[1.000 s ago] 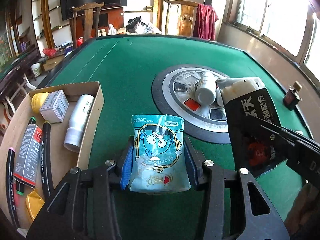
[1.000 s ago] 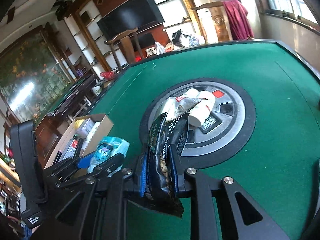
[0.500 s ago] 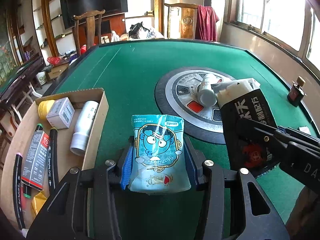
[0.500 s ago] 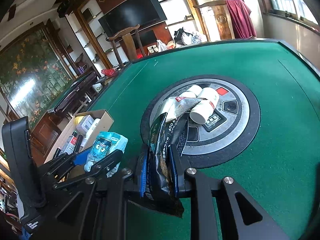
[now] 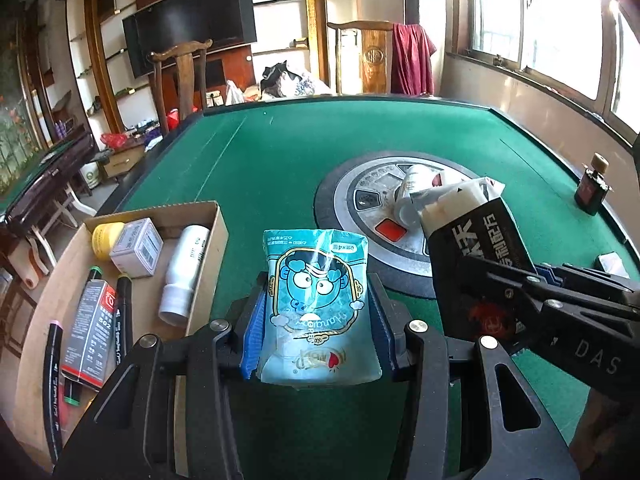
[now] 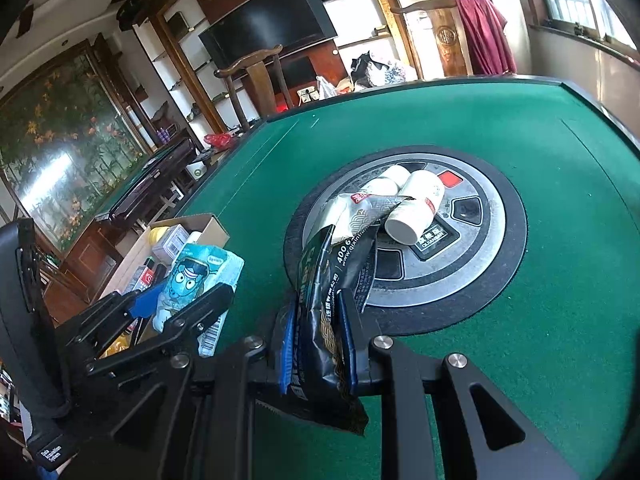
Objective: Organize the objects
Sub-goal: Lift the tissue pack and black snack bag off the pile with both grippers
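Observation:
My left gripper (image 5: 316,328) is shut on a light-blue cartoon pouch (image 5: 316,296), held above the green table just right of the cardboard box (image 5: 208,240). My right gripper (image 6: 318,336) is shut on a black snack bag (image 6: 332,300), held above the table near the round centre console (image 6: 480,264). The black bag also shows at the right of the left wrist view (image 5: 476,256). The blue pouch shows at the left of the right wrist view (image 6: 196,276). Two white bottles (image 6: 416,208) lie on the console.
The box holds a white bottle (image 5: 184,272), a small white carton (image 5: 136,248), a yellow cap, a grey tube and markers. A small dark bottle (image 5: 592,188) stands near the right table edge. Chairs and shelves stand beyond the far edge.
Both grippers have lifted and tilted up with their packets still held; the far room shows more. The box and console objects have not moved.

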Demonstrator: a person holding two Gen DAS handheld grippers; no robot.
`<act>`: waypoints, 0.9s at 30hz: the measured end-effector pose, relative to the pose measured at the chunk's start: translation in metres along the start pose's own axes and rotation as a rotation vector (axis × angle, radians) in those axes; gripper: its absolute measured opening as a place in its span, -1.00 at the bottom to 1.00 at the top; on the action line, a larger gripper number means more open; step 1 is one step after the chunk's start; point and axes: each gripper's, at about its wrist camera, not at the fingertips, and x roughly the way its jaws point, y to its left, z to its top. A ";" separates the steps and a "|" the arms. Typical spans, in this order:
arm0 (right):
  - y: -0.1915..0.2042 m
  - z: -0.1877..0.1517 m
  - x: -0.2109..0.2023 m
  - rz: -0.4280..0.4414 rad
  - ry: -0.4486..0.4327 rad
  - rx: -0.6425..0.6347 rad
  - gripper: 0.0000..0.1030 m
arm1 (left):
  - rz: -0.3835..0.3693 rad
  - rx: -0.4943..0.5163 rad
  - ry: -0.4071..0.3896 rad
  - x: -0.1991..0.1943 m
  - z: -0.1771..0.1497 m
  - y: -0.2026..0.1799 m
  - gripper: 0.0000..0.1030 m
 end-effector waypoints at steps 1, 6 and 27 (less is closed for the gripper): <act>0.000 0.000 0.000 0.002 0.000 0.002 -0.63 | 0.000 0.002 -0.001 -0.001 0.000 0.000 -0.11; 0.003 -0.001 0.001 0.006 0.004 -0.002 -0.63 | 0.011 0.009 -0.013 -0.003 0.000 0.001 -0.11; 0.004 -0.003 0.000 0.019 -0.004 -0.005 -0.63 | 0.026 0.020 -0.025 -0.005 -0.003 -0.001 -0.11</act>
